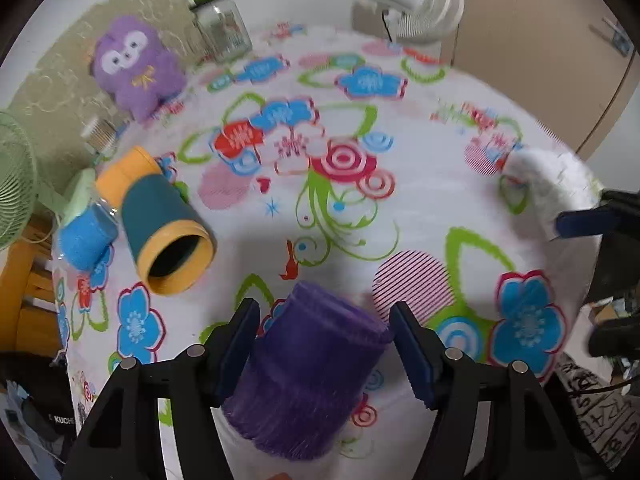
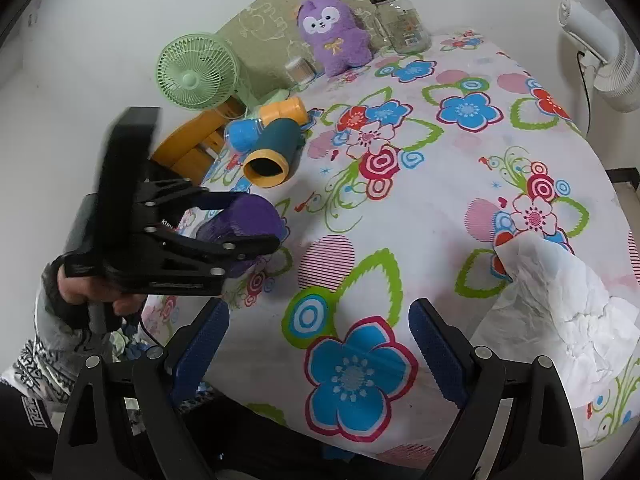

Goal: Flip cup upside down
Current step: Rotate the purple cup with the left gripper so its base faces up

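A purple ribbed cup (image 1: 308,368) stands upside down on the flowered tablecloth, closed bottom up, near the table's front-left edge. My left gripper (image 1: 324,320) is open with the cup between its blue pads, which stand apart from its sides. The right wrist view shows the cup (image 2: 244,220) inside the left gripper (image 2: 252,224). My right gripper (image 2: 320,344) is open and empty above the cloth near the front edge. It also shows at the right edge of the left wrist view (image 1: 580,220).
A teal and yellow tube (image 1: 160,220) lies on its side left of the cup, beside a blue jar (image 1: 86,236). A purple plush toy (image 1: 134,64), a glass jar (image 1: 220,28), a green fan (image 2: 196,70) and a white fan (image 1: 416,0) stand at the back. Crumpled white paper (image 2: 560,312) lies on the right.
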Tool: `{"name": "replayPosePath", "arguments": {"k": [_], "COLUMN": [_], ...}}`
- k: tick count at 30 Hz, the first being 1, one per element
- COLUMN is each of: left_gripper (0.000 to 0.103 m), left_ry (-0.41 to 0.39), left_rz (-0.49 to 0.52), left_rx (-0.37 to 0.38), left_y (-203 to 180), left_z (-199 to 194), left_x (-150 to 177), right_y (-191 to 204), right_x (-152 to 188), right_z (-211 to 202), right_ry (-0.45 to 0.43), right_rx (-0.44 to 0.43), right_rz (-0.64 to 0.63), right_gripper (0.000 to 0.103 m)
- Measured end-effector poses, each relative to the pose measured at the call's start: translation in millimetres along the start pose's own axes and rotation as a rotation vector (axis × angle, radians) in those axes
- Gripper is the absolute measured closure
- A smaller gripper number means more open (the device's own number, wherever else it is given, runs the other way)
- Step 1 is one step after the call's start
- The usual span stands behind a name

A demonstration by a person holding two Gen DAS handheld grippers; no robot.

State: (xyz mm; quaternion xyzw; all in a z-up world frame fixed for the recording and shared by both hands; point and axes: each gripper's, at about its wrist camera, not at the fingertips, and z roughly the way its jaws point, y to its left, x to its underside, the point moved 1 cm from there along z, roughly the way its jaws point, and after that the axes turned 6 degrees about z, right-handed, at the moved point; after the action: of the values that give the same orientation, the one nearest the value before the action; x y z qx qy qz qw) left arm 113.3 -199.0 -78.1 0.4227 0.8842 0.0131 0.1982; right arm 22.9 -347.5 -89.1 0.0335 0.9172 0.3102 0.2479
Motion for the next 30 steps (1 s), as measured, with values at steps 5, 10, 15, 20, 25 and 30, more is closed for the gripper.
{"name": "replayPosePath", "arguments": {"k": [5, 10, 15, 20, 25, 30], "left_gripper": [0.046, 0.047, 0.047, 0.047, 0.047, 0.047], "left_ry": [-0.085, -0.171, -0.259, -0.340, -0.375, -0.402], "left_rz": [-0.055, -0.135, -0.267, -0.407, -0.496, -0.564], "left_rx": [-0.003, -0.003, 0.002, -0.015, -0.010, -0.050], "left_y": [2, 9, 21, 28, 24, 17], "left_z": [-34, -59, -81, -105, -121, -129], "left_x": [12, 27, 46, 68, 86, 100], "right_y": [11, 21, 33, 42, 51, 61], "right_x": [-1, 0, 0, -1, 0, 1], "right_z": [2, 6, 4, 3, 6, 13], "right_ry": [0.005, 0.012, 0.007, 0.006, 0.004, -0.015], "right_rx": [-0.018, -0.027, -0.036, -0.035, -0.025, 0.037], "right_rz": [-0.028, -0.047, -0.074, -0.094, -0.113, -0.161], "right_gripper": [0.010, 0.010, 0.010, 0.010, 0.010, 0.010]}}
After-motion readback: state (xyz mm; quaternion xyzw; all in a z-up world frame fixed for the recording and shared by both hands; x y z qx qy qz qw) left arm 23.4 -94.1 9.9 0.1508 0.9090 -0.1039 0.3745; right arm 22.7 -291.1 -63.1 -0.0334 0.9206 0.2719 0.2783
